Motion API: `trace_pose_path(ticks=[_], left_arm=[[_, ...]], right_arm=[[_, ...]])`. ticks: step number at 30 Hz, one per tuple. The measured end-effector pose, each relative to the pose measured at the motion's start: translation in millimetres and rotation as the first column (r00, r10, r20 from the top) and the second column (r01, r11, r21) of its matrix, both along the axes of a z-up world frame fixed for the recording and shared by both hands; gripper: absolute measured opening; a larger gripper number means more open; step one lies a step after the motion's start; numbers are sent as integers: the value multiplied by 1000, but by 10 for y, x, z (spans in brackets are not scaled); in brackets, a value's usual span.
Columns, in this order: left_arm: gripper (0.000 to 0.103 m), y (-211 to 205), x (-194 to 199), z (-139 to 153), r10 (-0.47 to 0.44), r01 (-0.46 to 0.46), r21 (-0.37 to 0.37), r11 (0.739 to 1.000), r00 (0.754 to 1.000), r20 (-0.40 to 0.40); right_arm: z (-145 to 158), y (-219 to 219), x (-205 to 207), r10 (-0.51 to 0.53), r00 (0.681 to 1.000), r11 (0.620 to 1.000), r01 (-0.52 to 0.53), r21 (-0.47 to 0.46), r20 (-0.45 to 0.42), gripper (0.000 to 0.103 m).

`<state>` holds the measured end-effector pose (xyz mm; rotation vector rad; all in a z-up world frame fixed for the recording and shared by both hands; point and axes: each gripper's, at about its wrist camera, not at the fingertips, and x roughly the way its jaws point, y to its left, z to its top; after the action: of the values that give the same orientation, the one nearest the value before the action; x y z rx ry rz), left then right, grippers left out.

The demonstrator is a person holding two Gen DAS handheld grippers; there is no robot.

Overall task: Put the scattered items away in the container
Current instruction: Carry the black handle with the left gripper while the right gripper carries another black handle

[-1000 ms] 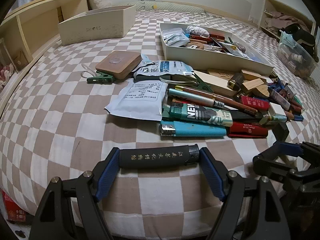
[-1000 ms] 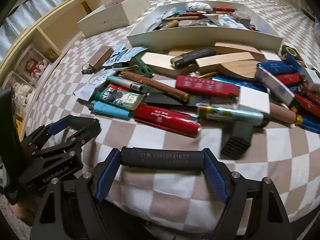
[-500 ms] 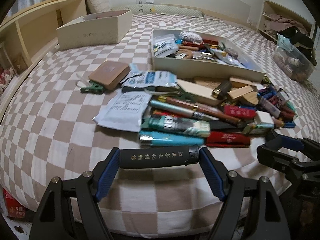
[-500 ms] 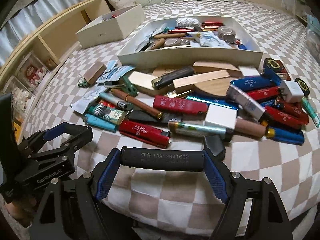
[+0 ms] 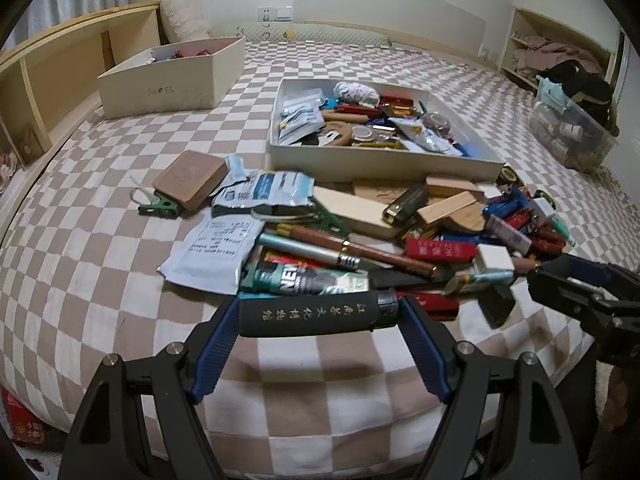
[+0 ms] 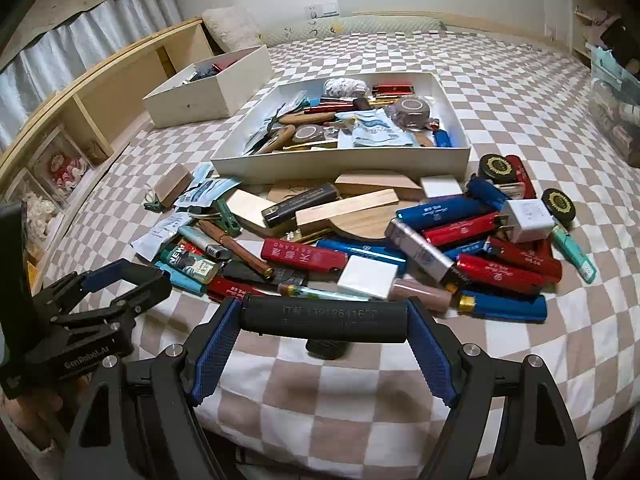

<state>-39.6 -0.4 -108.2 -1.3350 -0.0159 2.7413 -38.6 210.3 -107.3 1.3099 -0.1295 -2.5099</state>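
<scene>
A heap of scattered items (image 5: 400, 236) lies on the checkered bed: lighters, pens, wood blocks, packets. It also shows in the right wrist view (image 6: 400, 236). Behind it stands a shallow white tray (image 5: 384, 164) partly filled with small things, also seen in the right wrist view (image 6: 340, 160). My left gripper (image 5: 318, 314) is shut on a black cylinder with gold characters (image 5: 312, 314), held above the bed's near edge. My right gripper (image 6: 324, 320) is shut on a black cylinder with printed digits (image 6: 324, 318), in front of the heap.
A deeper white box (image 5: 172, 76) stands at the back left by a wooden shelf (image 5: 60, 76). A brown block (image 5: 190, 178) and green clip (image 5: 158, 206) lie left of the heap. A clear bin (image 5: 572, 136) is off the bed's right side.
Both grippers have pulled back and risen from the heap, each still holding its black cylinder. The tray and heap now sit farther away in both views.
</scene>
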Motion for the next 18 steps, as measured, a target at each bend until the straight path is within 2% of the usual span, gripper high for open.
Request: trace_pose_path(ticks=[7,18], left_arm=[[79,111,-46,165,-17,17,10,1000,999,-40],[79,225,-183,490,-43,46,24,999,993,-114]], right_arm=[[72,76,-7,-1,1000,1000,1,10,-29,82],[285,198,-139,-29,998,999,28,-23,-63,82]])
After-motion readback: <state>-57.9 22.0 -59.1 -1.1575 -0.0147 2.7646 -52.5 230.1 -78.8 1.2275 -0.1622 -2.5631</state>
